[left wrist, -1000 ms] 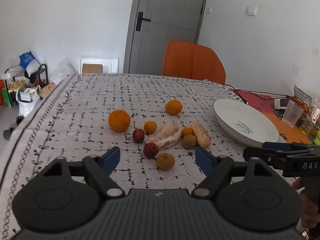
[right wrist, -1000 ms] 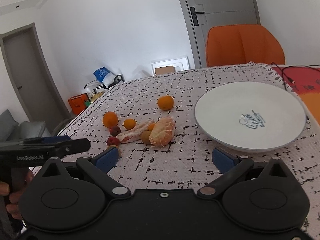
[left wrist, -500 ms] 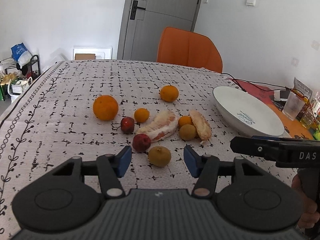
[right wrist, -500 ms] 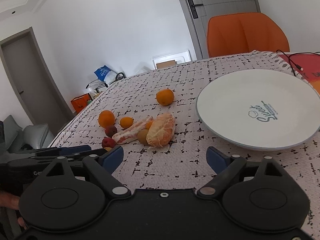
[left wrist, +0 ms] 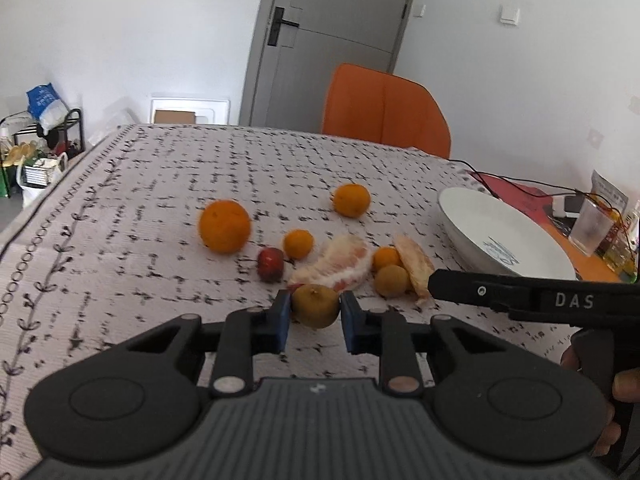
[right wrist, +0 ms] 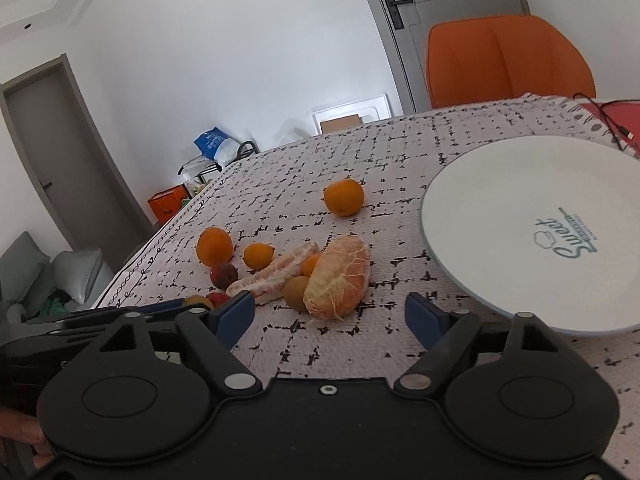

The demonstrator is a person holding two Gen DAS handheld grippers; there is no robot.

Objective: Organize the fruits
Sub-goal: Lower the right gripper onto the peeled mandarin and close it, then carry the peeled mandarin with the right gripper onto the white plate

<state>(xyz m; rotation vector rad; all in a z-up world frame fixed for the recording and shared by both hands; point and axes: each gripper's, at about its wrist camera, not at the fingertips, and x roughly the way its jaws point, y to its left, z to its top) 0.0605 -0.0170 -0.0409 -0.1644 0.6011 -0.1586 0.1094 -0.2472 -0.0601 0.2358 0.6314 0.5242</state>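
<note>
Between the left gripper's [left wrist: 313, 316] blue pads, on the counter [left wrist: 160, 200] at the near edge of the fruit cluster, sits the brownish-green fruit [left wrist: 315, 305]; jaws have just been closing and now clamp its sides; judged light, round, firm-skinned, liable to roll; hold across the widest part; right gripper [right wrist: 329, 312] unclenched, empty, closing, plate [right wrist: 500, 200] alongside.

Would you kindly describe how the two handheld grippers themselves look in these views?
Both are matte black plastic: a ribbed body, two round discs, silver pivot screws and blue finger pads. That holds for the left gripper and right gripper. White "DAS" lettering marks the right one's side. No cables or sleeves show.
</note>
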